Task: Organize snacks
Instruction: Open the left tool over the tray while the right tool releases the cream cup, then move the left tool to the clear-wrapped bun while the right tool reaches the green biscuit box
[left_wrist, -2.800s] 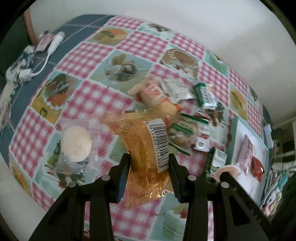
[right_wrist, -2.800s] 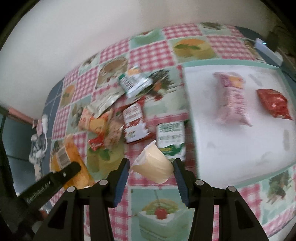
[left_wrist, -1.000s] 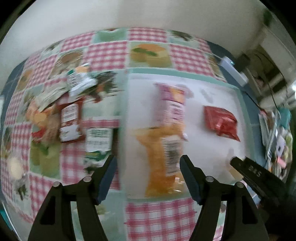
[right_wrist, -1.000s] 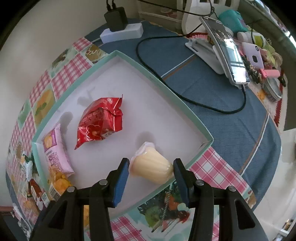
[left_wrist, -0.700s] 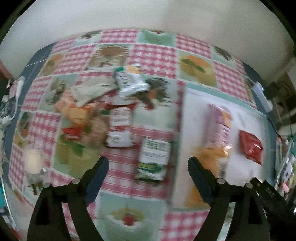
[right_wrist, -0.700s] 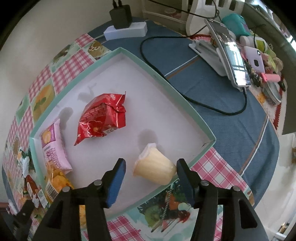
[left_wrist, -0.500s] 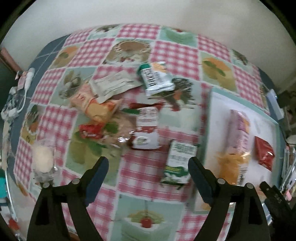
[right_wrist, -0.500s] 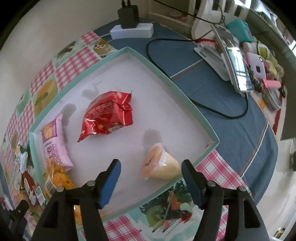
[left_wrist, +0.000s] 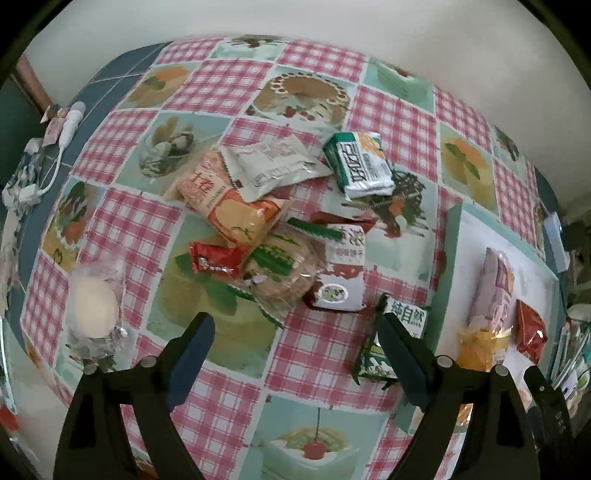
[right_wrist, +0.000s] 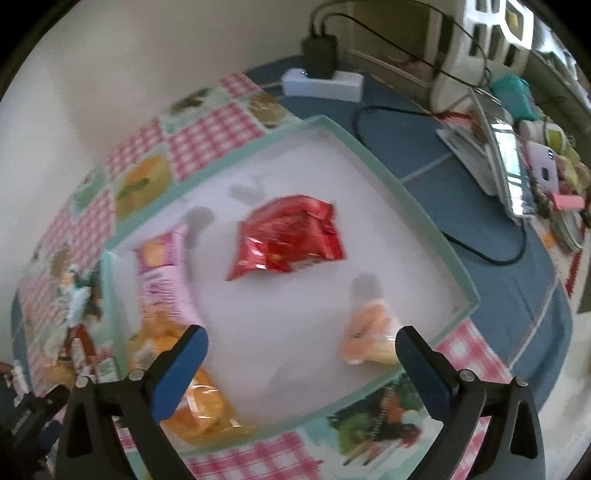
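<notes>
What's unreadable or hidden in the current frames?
- Right wrist: motion blur smears the print on the red packet and jelly cup.
- Right wrist: orange packet partly behind the right tool finger.
- Left wrist: green packet half hidden by the left tool finger.
- Left wrist: tray far end runs into the fisheye edge.

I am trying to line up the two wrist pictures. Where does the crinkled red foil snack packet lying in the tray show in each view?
Left wrist view: the crinkled red foil snack packet sits at the far right edge, inside the tray.
Right wrist view: the same packet lies near the middle of the picture, on the tray's white floor.
Shared landmark: the shallow white tray with the mint-green rim; the pink snack bag lies beside the red packet in both.
</notes>
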